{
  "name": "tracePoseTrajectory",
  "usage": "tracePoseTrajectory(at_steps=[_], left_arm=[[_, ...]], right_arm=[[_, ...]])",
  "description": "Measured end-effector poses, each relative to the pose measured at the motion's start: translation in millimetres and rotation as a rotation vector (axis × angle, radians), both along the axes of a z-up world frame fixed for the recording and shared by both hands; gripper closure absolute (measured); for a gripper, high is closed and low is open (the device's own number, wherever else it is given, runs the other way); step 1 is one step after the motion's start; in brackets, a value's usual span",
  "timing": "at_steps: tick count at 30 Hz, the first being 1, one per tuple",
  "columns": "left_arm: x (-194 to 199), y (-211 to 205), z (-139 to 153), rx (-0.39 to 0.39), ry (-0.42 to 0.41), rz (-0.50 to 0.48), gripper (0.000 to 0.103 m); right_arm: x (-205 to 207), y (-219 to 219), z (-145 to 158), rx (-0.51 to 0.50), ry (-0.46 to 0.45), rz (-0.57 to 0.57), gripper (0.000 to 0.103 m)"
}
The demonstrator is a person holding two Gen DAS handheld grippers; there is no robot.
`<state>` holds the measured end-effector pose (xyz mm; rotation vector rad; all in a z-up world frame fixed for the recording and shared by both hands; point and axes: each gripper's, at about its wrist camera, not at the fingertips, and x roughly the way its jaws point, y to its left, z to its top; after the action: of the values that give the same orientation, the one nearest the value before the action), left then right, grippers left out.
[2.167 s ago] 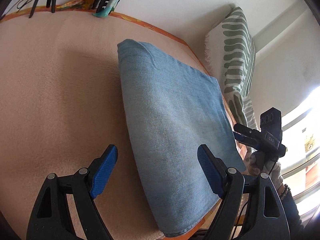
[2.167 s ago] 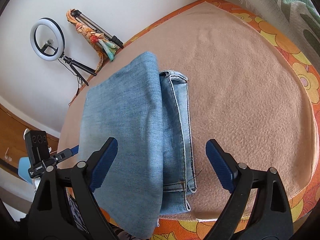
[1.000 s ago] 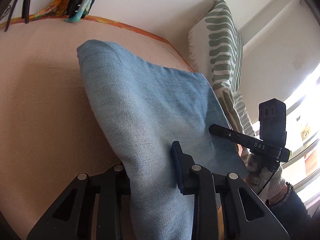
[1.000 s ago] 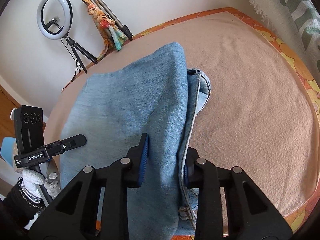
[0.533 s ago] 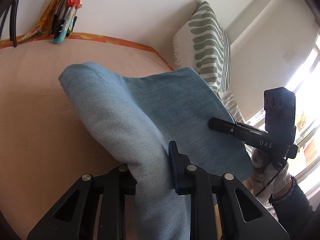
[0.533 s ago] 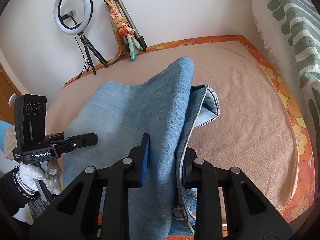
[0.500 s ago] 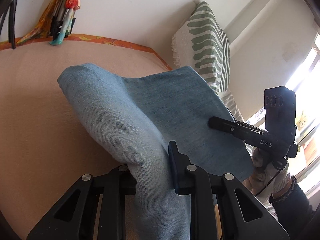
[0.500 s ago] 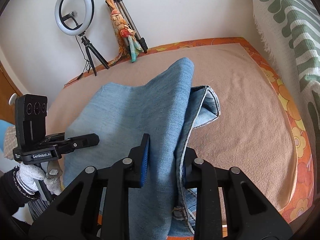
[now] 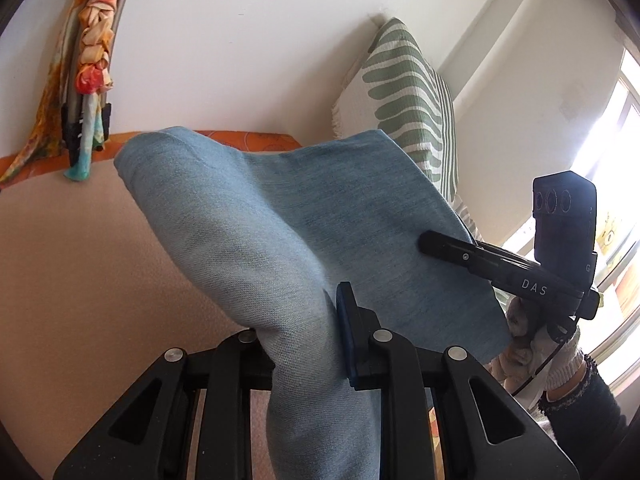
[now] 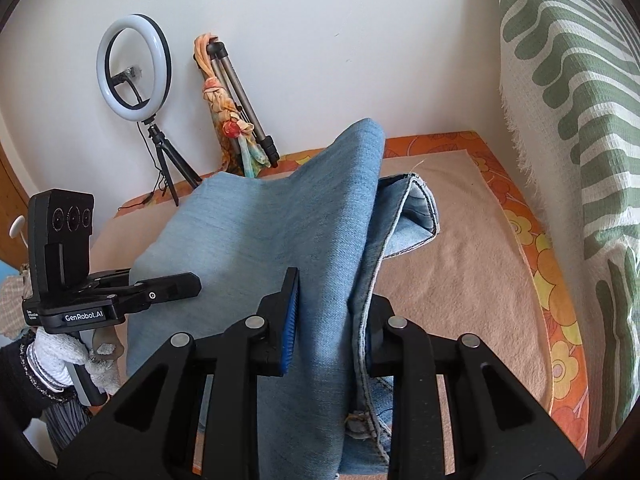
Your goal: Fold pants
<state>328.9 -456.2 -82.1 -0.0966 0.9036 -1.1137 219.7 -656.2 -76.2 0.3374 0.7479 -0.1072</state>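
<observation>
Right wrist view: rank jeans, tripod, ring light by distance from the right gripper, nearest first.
1. jeans: clamped in the right gripper, centre.
2. tripod: against the wall, behind the jeans.
3. ring light: upper left by the wall, slightly farther; close call with the tripod.

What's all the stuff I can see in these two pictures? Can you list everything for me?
jeans: one pair, light blue denim, partly folded, near end lifted off the blanket, far end resting on it
blanket: one, peach, spread over the bed under the jeans
bedsheet: one, orange with yellow flowers, showing along the blanket's edge
pillow: one, white with green stripes, propped against the wall at the bed's side
ring light: one, white ring on a black tripod, by the far wall
tripod: one, grey and folded, leaning on the wall with a colourful scarf wound round it
left gripper: black with blue pads, clamped on the jeans
right gripper: black with blue pads, clamped on the jeans
gloved hands: two, white knit gloves, one per gripper handle
</observation>
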Motion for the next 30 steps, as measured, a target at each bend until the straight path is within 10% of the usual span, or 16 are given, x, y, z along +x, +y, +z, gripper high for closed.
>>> tracePoseTrajectory(at_steps=[30], left_arm=[[140.4,-102.4,-66.2,0.1,-0.012,0.102,0.083]], right_arm=[[177.9,-107.0,-77.7,-0.069,0.069,-0.04,0.077]])
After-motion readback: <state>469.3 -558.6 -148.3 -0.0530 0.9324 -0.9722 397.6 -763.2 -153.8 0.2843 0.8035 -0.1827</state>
